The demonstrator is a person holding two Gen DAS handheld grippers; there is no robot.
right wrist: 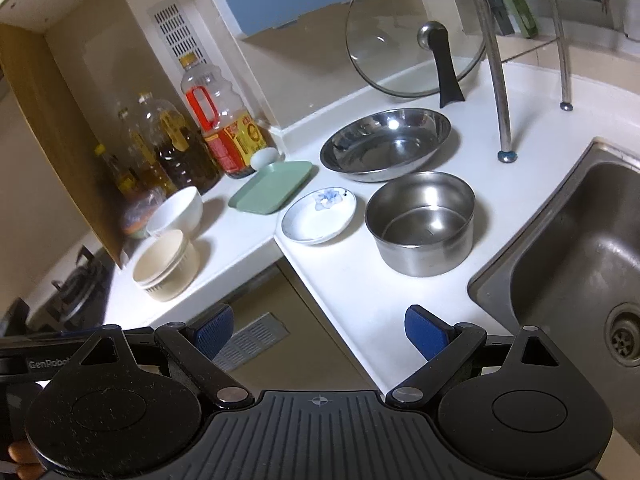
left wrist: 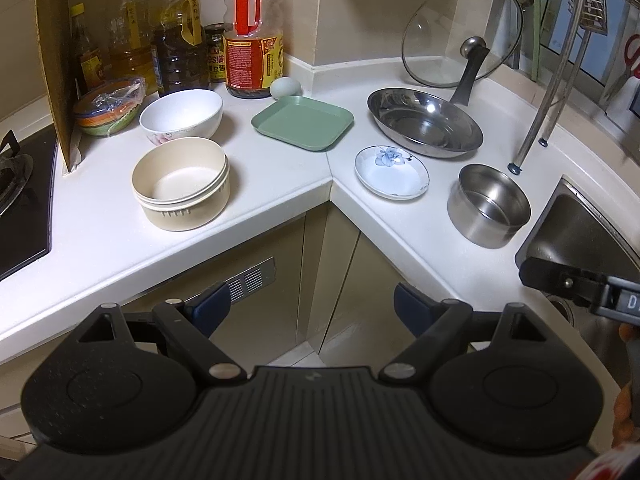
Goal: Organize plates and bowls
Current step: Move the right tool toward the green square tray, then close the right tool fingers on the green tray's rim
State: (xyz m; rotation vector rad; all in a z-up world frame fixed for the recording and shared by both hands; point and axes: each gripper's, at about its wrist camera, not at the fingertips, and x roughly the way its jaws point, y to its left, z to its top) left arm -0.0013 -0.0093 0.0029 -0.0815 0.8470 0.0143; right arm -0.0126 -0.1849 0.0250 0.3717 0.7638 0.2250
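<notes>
White corner countertop (left wrist: pixel 280 184) bearing: beige bowl (left wrist: pixel 181 183), white bowl (left wrist: pixel 181 114), green square plate (left wrist: pixel 303 121), floral saucer (left wrist: pixel 391 172), steel dish (left wrist: pixel 425 122), steel pot (left wrist: pixel 488 205), egg (left wrist: pixel 285 88), oil bottles (left wrist: pixel 176 32).

1. Left black two-finger gripper (left wrist: pixel 312 308) held level, jaws spread wide, blue-padded fingertips (left wrist: pixel 212 306) gripping nothing.
2. Right black two-finger gripper (right wrist: pixel 320 330) likewise spread wide, blue pads (right wrist: pixel 426 334) bare, nothing between them.
3. Both held side by side, near each other, each partly visible at the edge of the other's view.
</notes>
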